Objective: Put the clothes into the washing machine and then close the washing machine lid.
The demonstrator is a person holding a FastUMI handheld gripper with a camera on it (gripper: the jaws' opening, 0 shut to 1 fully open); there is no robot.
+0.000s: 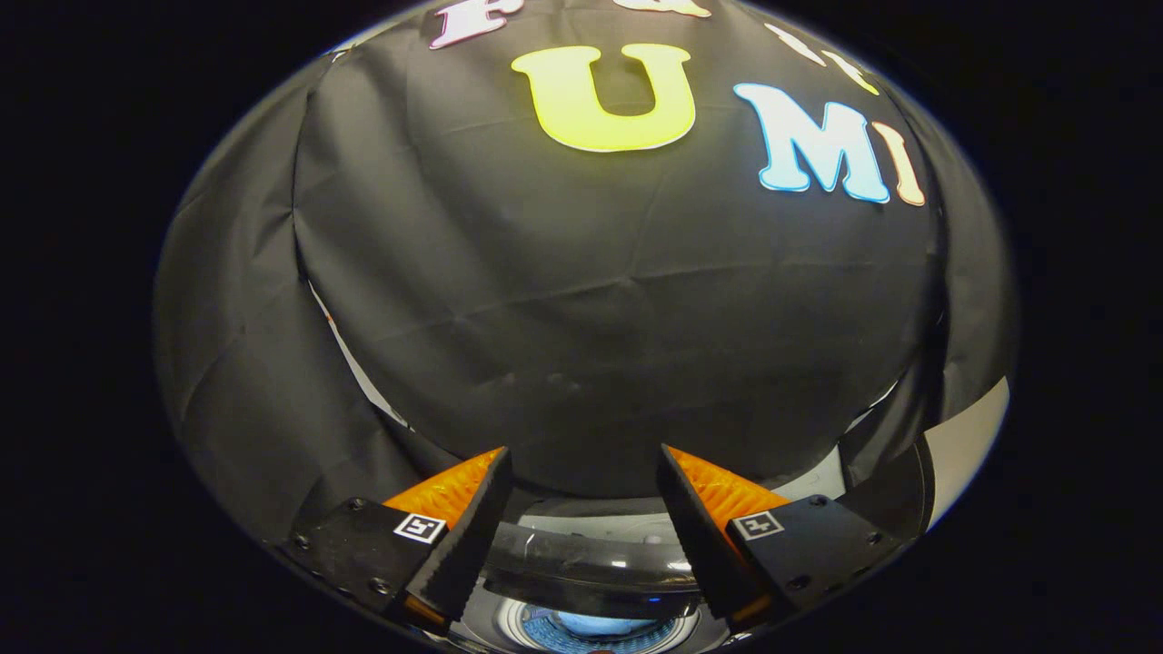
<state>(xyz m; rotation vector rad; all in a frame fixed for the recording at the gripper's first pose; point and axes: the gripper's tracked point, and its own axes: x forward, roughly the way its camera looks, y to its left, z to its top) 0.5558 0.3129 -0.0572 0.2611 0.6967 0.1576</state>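
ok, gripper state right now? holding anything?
hand-held gripper: open, fingers spread apart with nothing between them, held above the washing machine and facing the booth wall.

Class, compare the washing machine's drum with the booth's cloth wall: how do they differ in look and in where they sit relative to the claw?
The drum is round, pale and shiny, while the cloth wall is black, matt and creased. The drum lies low between the fingers of the open claw; the cloth wall hangs beyond them. A dark glossy rim curves over the drum; the wall has no rim. Neither touches the claw.
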